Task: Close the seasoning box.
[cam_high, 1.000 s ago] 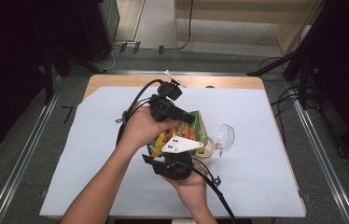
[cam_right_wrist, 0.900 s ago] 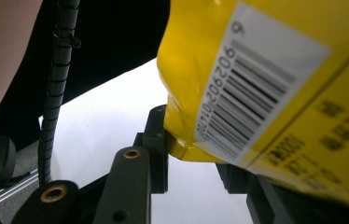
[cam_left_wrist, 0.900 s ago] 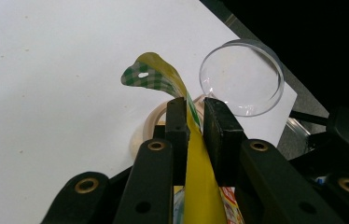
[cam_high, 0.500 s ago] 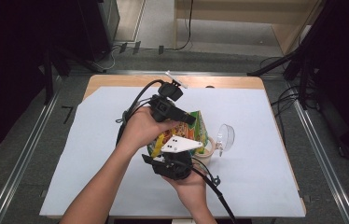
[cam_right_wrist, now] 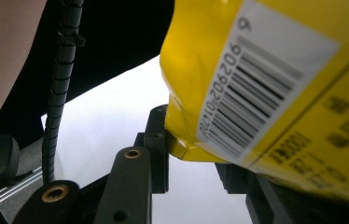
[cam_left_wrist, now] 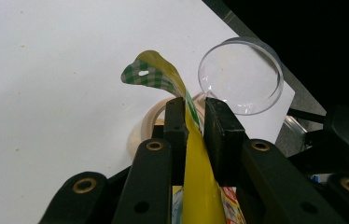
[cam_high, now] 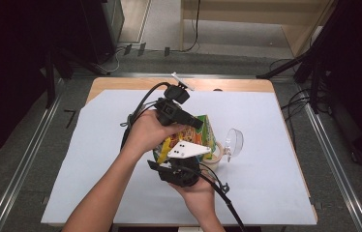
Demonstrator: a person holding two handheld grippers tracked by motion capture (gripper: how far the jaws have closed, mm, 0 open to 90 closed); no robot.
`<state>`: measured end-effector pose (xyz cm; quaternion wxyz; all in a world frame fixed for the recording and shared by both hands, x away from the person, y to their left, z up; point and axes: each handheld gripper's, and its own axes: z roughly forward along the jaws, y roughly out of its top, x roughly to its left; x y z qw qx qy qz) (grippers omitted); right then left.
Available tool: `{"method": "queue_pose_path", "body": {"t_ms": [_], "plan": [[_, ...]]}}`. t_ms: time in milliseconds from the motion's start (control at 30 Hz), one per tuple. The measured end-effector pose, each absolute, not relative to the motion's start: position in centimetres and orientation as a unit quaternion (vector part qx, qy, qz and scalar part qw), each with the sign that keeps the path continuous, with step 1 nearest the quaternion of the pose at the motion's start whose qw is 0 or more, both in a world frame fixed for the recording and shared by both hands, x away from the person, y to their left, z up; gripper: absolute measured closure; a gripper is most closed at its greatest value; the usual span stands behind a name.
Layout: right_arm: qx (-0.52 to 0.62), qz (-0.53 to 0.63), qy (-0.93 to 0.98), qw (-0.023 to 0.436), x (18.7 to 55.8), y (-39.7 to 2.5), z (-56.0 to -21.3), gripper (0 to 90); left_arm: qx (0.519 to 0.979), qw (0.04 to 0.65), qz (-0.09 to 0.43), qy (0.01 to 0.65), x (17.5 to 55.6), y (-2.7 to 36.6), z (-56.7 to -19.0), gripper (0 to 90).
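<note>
White-covered table [cam_high: 97, 159], dark room beyond. Yellow snack bag [cam_high: 203, 130] held mid-table over cream bowl [cam_high: 213, 162], clear cup [cam_high: 233, 142] beside. Left gripper [cam_left_wrist: 193, 119] clamped on bag's top edge; right gripper [cam_right_wrist: 189, 154] pinching bottom corner. Likely tearing open; next: opposed pull.

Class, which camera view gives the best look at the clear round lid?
The left gripper view: the clear lid shows large and whole beyond the jaws pinching the yellow packet. The high view shows the lid small, right of the packet, beside a cup.
</note>
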<state>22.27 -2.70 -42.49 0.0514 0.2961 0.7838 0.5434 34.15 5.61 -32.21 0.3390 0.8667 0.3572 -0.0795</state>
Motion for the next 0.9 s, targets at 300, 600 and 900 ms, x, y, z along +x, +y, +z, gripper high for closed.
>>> {"method": "queue_pose_path", "body": {"t_ms": [300,600,900], "plan": [[0.299,0.544,0.783,0.053,22.28,-2.58,-42.53,69.8,0.867,0.339,-0.079,0.357,34.19,5.64,-32.2,79.1],[0.299,0.548,0.779,0.058,22.14,-2.47,-42.5,70.1,0.87,0.335,-0.075,0.354,33.98,5.5,-31.93,79.1],[0.301,0.547,0.779,0.052,22.28,-2.59,-42.47,69.7,0.87,0.328,-0.082,0.358,34.49,5.45,-32.15,78.5]]}}
